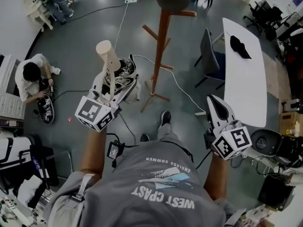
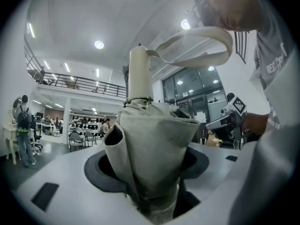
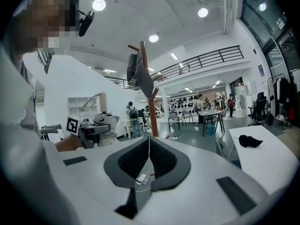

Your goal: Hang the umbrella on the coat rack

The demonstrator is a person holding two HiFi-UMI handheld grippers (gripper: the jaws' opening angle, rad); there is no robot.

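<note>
1. Starting at the left, the umbrella (image 2: 150, 144) is being pinched around its folded cloth by the left tool (image 1: 115, 86). It is being held with its handle uppermost, in front of the person and short of the coat rack (image 1: 161, 46). Since soft folds rather than the shaft are being gripped, the bundle is being left free, by this judgement, to slide or tilt between the jaws.
2. The strap loop (image 2: 201, 39) is being held by nothing and is arching beside the handle. If it is being offered to a peg one-handed, it is likely to be flattened or to be pushed past the peg's tip.
3. The top of the rack is being taken up by a dark garment (image 3: 138, 76), so a bare lower peg is probably being called for. A hard push there risks the rack being rocked on its feet.
4. A white cable (image 1: 182, 89) is being trailed across the floor by the rack's base and the person's shoes (image 1: 164, 118), where it could be caught underfoot.
5. The right tool (image 1: 217, 105) is being kept pressed together with nothing between its jaws, beside the table (image 1: 246, 89) and well apart from the umbrella. It is therefore not being readied to spread the strap.
</note>
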